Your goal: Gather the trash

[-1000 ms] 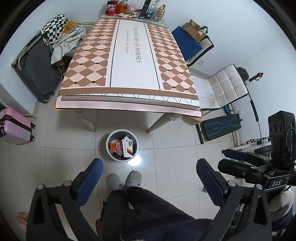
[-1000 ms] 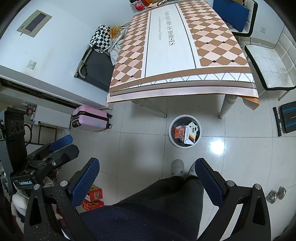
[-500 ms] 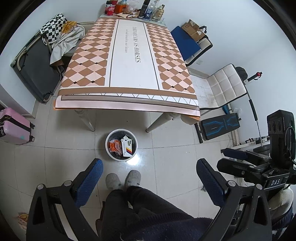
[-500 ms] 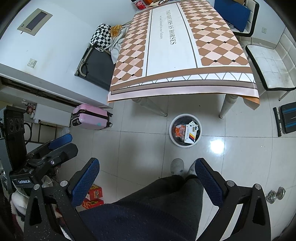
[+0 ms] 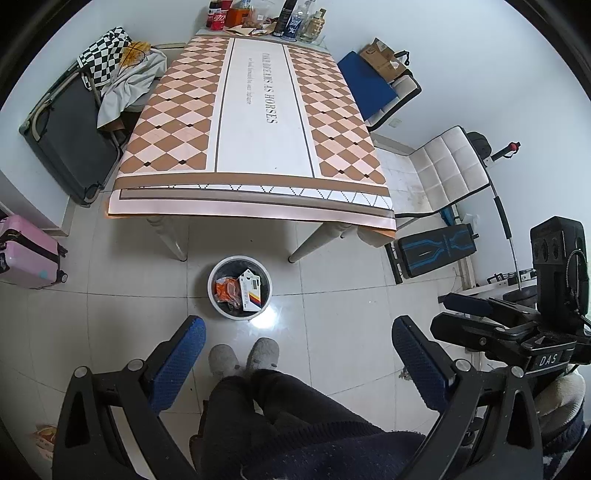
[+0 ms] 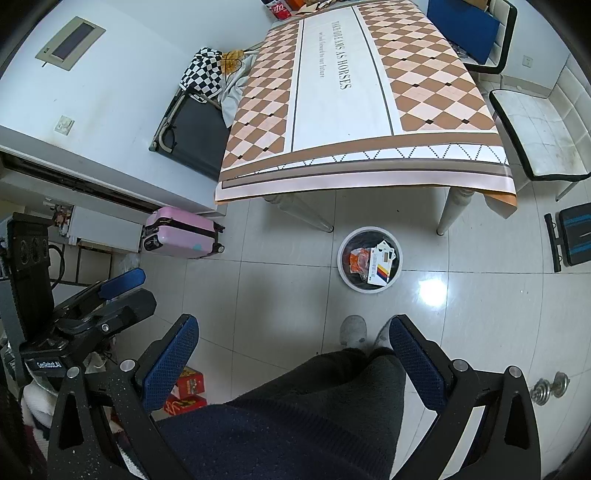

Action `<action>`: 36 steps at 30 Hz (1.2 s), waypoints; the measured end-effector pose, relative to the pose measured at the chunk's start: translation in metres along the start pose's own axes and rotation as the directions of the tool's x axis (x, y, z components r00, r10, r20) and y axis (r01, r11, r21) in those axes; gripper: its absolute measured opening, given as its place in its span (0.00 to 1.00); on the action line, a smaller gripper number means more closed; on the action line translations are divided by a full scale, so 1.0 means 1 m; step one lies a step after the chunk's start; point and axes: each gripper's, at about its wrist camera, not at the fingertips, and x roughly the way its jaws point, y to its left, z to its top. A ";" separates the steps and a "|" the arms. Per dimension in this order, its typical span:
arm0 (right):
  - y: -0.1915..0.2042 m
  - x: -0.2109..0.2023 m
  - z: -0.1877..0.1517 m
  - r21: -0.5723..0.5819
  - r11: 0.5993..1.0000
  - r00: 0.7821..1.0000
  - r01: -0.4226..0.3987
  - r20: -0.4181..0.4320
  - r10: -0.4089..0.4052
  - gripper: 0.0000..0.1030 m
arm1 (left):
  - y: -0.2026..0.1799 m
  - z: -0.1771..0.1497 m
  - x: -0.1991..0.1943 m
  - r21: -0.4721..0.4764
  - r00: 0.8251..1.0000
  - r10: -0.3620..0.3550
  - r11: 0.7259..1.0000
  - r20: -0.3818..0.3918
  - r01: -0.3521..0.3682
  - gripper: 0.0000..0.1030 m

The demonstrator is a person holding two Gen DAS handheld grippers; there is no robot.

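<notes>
A lived-in home room: a patterned dining counter fills the upper centre, white chairs right, pink suitcase at left edge.

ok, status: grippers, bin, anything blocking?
Left gripper open, empty. Right gripper open, empty. Bin on floor by table, holds box and orange wrapper. Nothing blocking.

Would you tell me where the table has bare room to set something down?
The table is bare across its white centre strip and both diamond bands, from the near edge almost to the far end. Only the far end by the wall is crowded, with bottles and cans. Both grippers, left and right, are open and empty.
</notes>
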 end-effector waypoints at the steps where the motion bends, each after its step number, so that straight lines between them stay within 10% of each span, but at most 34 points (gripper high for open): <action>1: 0.000 -0.001 -0.001 -0.002 1.000 1.000 0.000 -0.001 0.000 1.00 | 0.000 0.000 0.000 0.001 1.000 -0.003 1.000 0.000 0.003 1.00; 36: -0.004 -0.010 0.001 -0.013 1.000 1.000 -0.006 -0.010 0.006 1.00 | 0.001 0.001 -0.004 -0.003 1.000 -0.009 1.000 0.001 0.009 1.00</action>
